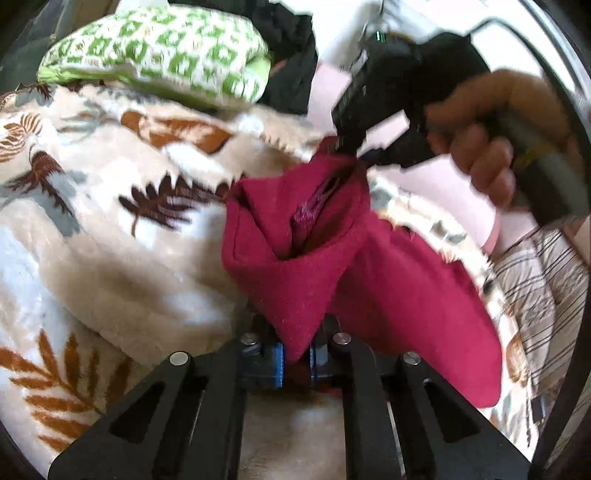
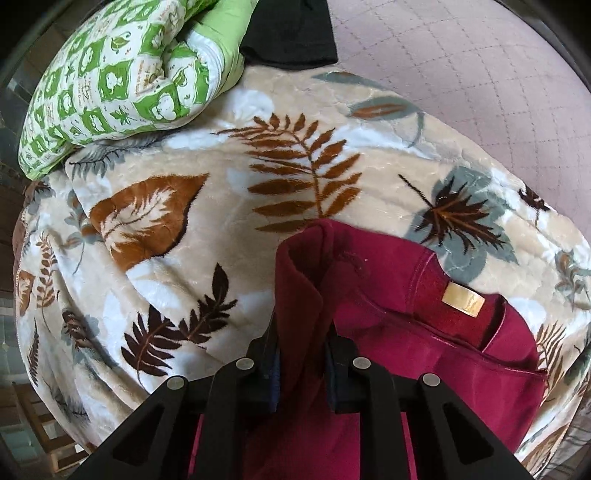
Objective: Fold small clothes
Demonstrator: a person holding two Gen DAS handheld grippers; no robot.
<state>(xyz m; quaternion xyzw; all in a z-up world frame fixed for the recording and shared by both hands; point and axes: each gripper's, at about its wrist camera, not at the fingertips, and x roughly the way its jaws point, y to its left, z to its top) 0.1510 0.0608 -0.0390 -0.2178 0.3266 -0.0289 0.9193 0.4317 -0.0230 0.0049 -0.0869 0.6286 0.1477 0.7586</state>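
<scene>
A small dark red garment (image 1: 388, 280) hangs bunched between both grippers above a leaf-patterned blanket (image 1: 92, 229). My left gripper (image 1: 295, 363) is shut on a lower point of the cloth. My right gripper (image 1: 347, 146), held by a hand, pinches the garment's top edge in the left wrist view. In the right wrist view my right gripper (image 2: 301, 354) is shut on a fold of the red garment (image 2: 424, 332), which shows a tan label (image 2: 463, 298) at its neck.
A green and white patterned pillow (image 2: 110, 85) lies at the blanket's (image 2: 221, 229) far left. A black cloth (image 2: 291, 33) lies behind it. A pink quilted cover (image 2: 461, 74) spreads to the right. Striped fabric (image 1: 535, 288) shows at right.
</scene>
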